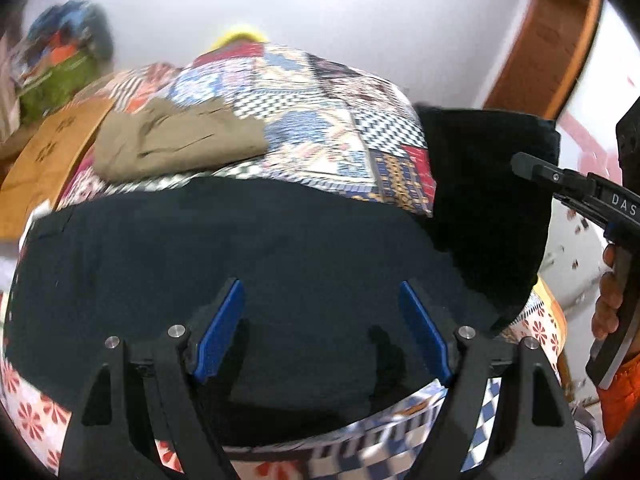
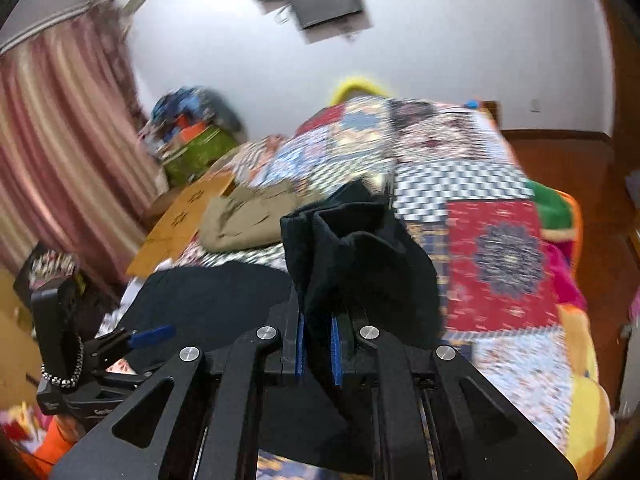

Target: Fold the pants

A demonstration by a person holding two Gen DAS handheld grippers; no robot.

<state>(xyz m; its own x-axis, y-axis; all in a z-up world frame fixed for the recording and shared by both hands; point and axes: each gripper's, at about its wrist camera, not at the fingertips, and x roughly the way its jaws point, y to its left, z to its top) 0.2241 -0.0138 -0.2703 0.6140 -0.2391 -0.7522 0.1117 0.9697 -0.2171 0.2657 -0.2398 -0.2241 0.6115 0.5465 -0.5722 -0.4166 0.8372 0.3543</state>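
Two tools work one pair of black pants (image 1: 248,264) spread on the quilt (image 1: 320,92) of the bed. The right tool (image 2: 318,354) is clamped on a bunched end of the pants and holds it lifted above the quilt, right of the flat part. The left tool (image 1: 320,332) hovers low over the flat part with its blue fingers (image 1: 218,332) wide apart, gripping nothing. The pants run long across the bed, left to right, so I judge the lifted end must travel leftward over the flat cloth. Beyond the pants, a tan garment (image 1: 180,140) lies near their far edge, with brown cardboard (image 1: 52,156) left of it. Bare quilt lies beyond the pants on the right, giving open room.
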